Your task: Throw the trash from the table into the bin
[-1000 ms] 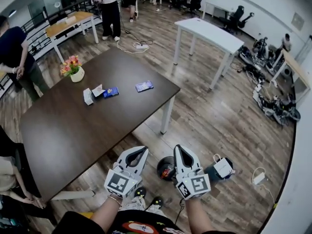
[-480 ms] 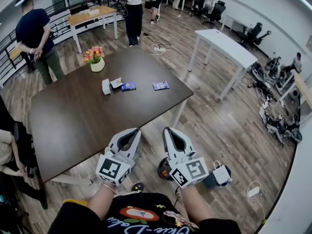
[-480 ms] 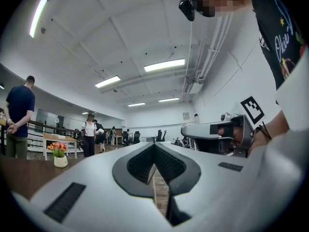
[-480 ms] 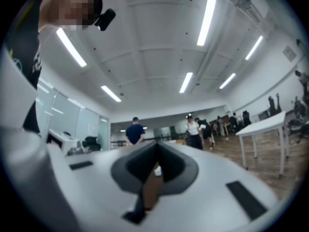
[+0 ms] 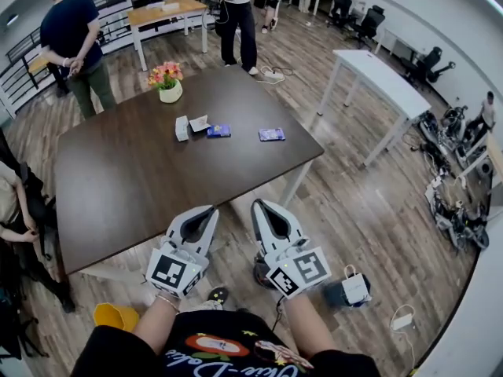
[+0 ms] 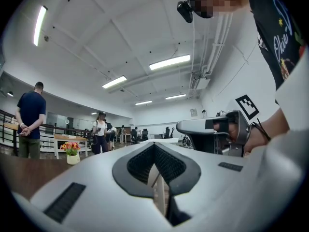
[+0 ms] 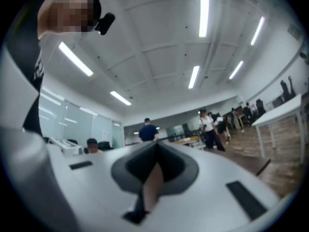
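Note:
The trash lies at the far side of the dark wooden table (image 5: pixel 141 187): a white box (image 5: pixel 182 128), a white paper scrap (image 5: pixel 199 122), a blue packet (image 5: pixel 218 130) and a purple-blue packet (image 5: pixel 272 134). Both grippers hover side by side just off the table's near edge, well short of the trash. My left gripper (image 5: pixel 206 210) (image 6: pixel 154 144) is shut with nothing in it. My right gripper (image 5: pixel 259 205) (image 7: pixel 157 144) is also shut and empty. The black bin (image 5: pixel 258 274) stands on the floor, mostly hidden under the right gripper.
A pot of flowers (image 5: pixel 169 81) stands at the table's far edge. People stand beyond the table (image 5: pixel 75 38) (image 5: pixel 240 14), and one sits at its left (image 5: pixel 12 203). A white table (image 5: pixel 377 73) is at the right. A white bag (image 5: pixel 355 287) and a yellow object (image 5: pixel 115 316) lie on the floor.
Both grippers have risen and come forward to the table's near edge, still shut. The head view has swung, so the table sits more central and the bin is more covered.

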`<state>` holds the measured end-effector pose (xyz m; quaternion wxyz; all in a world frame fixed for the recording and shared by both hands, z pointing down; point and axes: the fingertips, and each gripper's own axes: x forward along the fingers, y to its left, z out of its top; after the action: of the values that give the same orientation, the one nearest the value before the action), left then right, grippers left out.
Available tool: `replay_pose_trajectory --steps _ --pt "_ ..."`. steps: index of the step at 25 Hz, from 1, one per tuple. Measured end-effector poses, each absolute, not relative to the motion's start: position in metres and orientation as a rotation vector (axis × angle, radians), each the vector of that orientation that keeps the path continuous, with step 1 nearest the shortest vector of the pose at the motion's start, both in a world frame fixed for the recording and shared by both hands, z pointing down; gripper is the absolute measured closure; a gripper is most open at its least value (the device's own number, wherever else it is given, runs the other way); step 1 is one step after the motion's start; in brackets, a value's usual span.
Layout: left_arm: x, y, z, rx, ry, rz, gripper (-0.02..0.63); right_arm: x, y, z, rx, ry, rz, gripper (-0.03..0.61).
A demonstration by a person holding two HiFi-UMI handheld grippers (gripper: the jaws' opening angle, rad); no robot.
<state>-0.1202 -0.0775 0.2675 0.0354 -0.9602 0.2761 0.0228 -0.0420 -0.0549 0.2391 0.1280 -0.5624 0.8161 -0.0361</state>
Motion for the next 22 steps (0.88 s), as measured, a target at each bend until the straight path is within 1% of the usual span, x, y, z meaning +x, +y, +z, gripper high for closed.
replay_pose_trajectory --steps 8,11,18,22 --pt "-0.158 -0.095 0.276 -2.91 1.039 0.086 0.607 -0.087 -0.085 0.244 -1.415 2.48 -0.218 0.574" --pt "-0.175 -0.116 0.269 -2.861 1.079 0.109 0.607 -0.103 -0.112 0.245 -1.398 2.531 -0.186 0.574" --pt "-0.219 -0.196 0.27 -2.82 1.12 0.136 0.607 -0.136 -0.196 0.25 -1.439 2.565 -0.149 0.574" --pt "-0.23 -0.249 0.264 -2.828 1.102 0.131 0.607 -0.153 -0.253 0.254 -1.495 2.549 -0.142 0.574"
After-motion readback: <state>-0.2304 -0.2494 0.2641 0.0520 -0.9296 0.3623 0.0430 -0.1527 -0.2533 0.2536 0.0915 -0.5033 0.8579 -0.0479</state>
